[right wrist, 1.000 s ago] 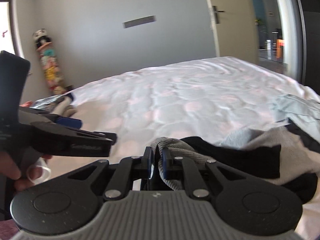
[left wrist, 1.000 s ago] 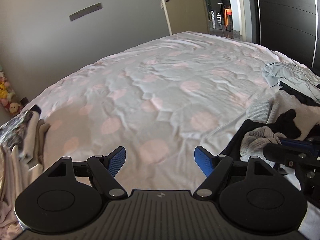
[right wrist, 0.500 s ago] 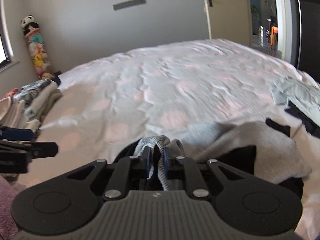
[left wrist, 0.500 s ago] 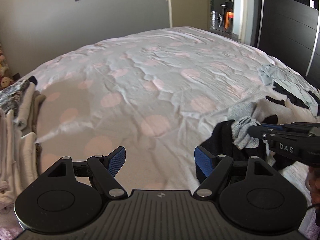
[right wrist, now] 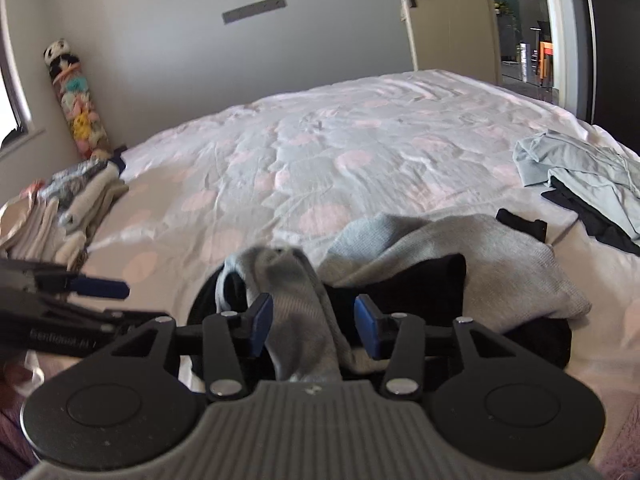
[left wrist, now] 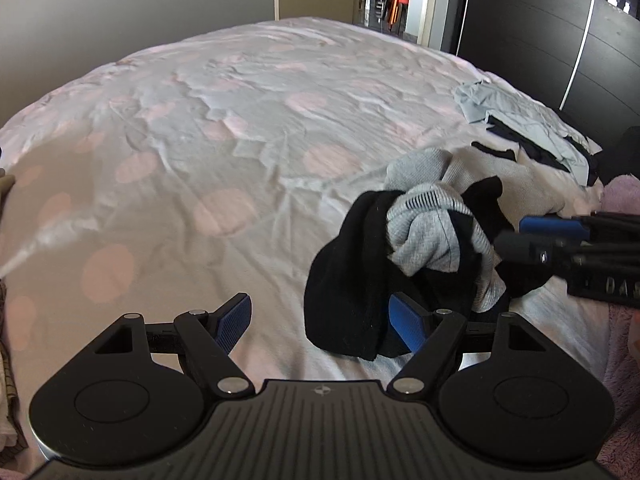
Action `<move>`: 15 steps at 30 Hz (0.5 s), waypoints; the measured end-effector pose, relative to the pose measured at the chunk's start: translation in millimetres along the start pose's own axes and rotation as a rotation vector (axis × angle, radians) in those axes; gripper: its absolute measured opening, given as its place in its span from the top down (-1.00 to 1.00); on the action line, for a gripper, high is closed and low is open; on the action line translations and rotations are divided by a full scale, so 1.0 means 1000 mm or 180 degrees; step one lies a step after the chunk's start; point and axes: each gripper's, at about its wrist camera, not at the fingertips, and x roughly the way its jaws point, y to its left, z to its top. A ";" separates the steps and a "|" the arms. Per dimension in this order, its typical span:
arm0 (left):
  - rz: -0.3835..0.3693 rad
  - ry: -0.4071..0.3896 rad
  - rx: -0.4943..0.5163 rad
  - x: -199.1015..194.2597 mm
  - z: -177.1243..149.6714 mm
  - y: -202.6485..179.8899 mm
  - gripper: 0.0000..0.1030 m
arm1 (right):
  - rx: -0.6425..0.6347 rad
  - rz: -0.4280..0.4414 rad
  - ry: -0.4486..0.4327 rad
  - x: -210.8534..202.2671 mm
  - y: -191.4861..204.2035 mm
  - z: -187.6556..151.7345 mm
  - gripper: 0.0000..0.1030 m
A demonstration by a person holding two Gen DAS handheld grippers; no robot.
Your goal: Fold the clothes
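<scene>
A crumpled grey and black garment (left wrist: 424, 240) lies bunched on the bed, near the front right in the left wrist view. It also shows in the right wrist view (right wrist: 440, 256). My right gripper (right wrist: 314, 322) is open, its blue pads apart with a grey fold of the garment (right wrist: 296, 320) hanging loose between them. My left gripper (left wrist: 324, 320) is open and empty; its right pad touches the black edge of the garment. The right gripper also shows in the left wrist view (left wrist: 560, 236), at the garment's right side.
The bed (left wrist: 240, 120) has a wrinkled pale cover with pink dots. A light blue and black pile of clothes (right wrist: 580, 176) lies at the right edge. Folded clothes (right wrist: 68, 204) are stacked at the left edge. A dark wardrobe (left wrist: 560, 40) stands to the right.
My right gripper has opened and let go of the grey fold it was pinching. The garment now sits closer to my left gripper, against its right pad.
</scene>
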 end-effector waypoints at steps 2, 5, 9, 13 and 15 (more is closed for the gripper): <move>-0.0028 0.0054 -0.0042 0.008 0.000 -0.001 -0.46 | -0.0012 0.0049 0.0117 0.006 0.001 -0.007 0.00; -0.0082 0.0119 -0.0091 0.019 0.001 -0.004 -0.42 | -0.0088 0.0071 0.0255 0.018 0.004 -0.016 -0.06; -0.0186 0.0198 -0.0167 0.036 0.004 -0.009 -0.13 | -0.0153 0.0020 0.0351 0.029 0.004 -0.020 0.25; -0.0327 0.0300 -0.0453 0.049 0.006 -0.002 0.63 | -0.0119 -0.0014 0.0315 0.031 -0.001 -0.019 0.66; -0.0311 0.0257 -0.0505 0.047 0.008 0.003 0.80 | -0.0127 -0.0052 0.0253 0.029 -0.001 -0.017 0.81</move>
